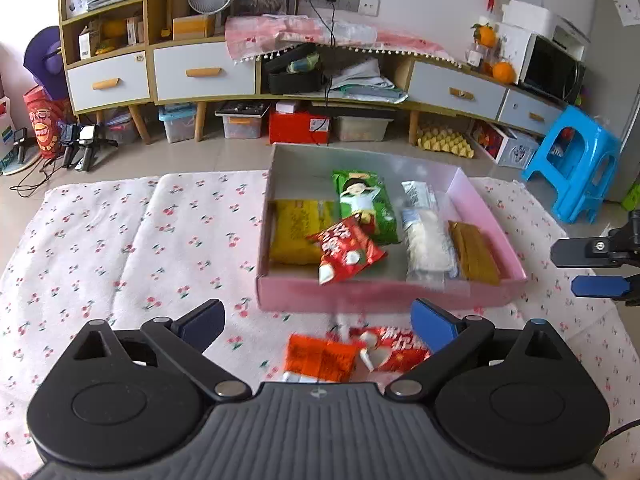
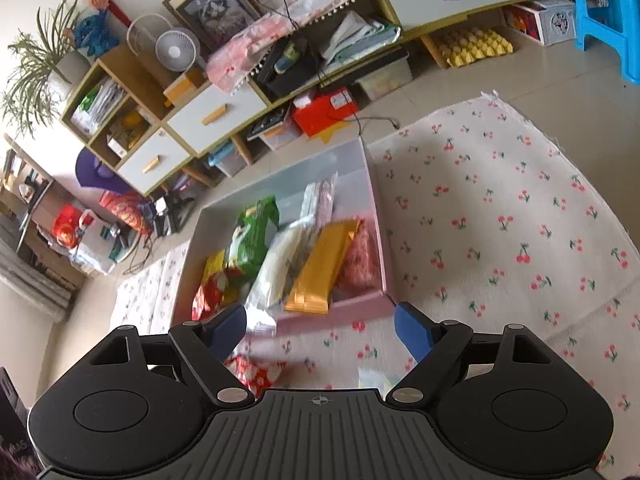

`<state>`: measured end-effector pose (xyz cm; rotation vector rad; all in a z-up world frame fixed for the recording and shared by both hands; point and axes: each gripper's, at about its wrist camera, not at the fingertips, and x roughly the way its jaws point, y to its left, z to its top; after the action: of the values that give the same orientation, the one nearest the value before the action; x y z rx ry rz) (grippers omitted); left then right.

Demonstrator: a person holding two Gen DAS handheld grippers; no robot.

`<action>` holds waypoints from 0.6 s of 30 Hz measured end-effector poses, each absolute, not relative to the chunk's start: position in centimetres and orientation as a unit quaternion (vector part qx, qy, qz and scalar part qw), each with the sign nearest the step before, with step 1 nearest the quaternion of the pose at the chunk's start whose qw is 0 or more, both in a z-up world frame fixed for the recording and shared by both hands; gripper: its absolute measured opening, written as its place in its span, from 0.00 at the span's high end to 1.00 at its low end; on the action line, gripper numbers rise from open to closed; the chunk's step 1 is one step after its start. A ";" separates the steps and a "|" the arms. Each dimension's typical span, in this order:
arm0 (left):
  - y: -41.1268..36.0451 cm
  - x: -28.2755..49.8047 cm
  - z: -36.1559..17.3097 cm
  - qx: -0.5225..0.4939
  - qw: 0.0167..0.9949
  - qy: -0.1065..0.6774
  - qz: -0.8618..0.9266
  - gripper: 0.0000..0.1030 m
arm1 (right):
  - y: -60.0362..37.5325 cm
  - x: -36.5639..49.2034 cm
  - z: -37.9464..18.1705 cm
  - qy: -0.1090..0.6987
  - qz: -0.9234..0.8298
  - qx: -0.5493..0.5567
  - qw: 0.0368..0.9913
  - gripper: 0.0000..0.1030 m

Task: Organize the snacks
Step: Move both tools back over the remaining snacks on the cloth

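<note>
Hovering with fingers spread and empty, the left gripper [image 1: 316, 322] frames the orange packet [image 1: 320, 358] and red packet [image 1: 394, 348] lying on the cherry-print cloth [image 1: 120, 240] just before the pink box [image 1: 360, 292], while the right gripper [image 2: 320, 330], likewise open, waits nearby.

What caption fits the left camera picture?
Open left gripper hovers over two snack packets beside the pink box.

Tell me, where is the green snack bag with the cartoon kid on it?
In the left wrist view, the green snack bag lies inside the pink box, near its middle, between the yellow packet and the white packet, with a red packet overlapping its near end.
</note>
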<state>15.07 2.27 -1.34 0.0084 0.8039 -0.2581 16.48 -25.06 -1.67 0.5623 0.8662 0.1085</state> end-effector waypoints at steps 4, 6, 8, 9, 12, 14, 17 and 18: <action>2.8 14.5 -1.3 0.009 0.911 0.394 -0.123 0.03 | -25.2 15.6 -1.6 0.422 0.051 0.257 0.868 0.19; 3.2 14.1 -1.4 0.010 0.909 0.398 -0.121 0.03 | -25.4 15.2 -1.7 0.426 0.049 0.254 0.867 0.19; 3.6 13.9 -1.6 0.013 0.909 0.400 -0.119 0.03 | -25.6 14.9 -1.9 0.431 0.046 0.247 0.866 0.19; 3.8 13.8 -1.7 0.014 0.908 0.401 -0.117 0.03 | -25.6 14.7 -1.9 0.434 0.043 0.243 0.867 0.19; 4.4 13.5 -2.0 0.017 0.907 0.405 -0.114 0.03 | -25.6 14.3 -2.2 0.439 0.038 0.231 0.867 0.19; 4.7 13.4 -2.4 0.019 0.906 0.408 -0.111 0.03 | -25.4 14.1 -2.4 0.443 0.041 0.222 0.868 0.19; 4.8 13.0 -3.3 0.027 0.907 0.406 -0.109 0.04 | -24.6 13.8 -2.8 0.447 0.043 0.196 0.872 0.19; 4.9 12.8 -3.7 0.032 0.906 0.407 -0.108 0.05 | -24.3 13.8 -2.9 0.447 0.044 0.186 0.874 0.19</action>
<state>12.85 4.88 -3.66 0.0664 0.8404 -0.2238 13.79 -24.26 -2.88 0.3888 0.9344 0.0910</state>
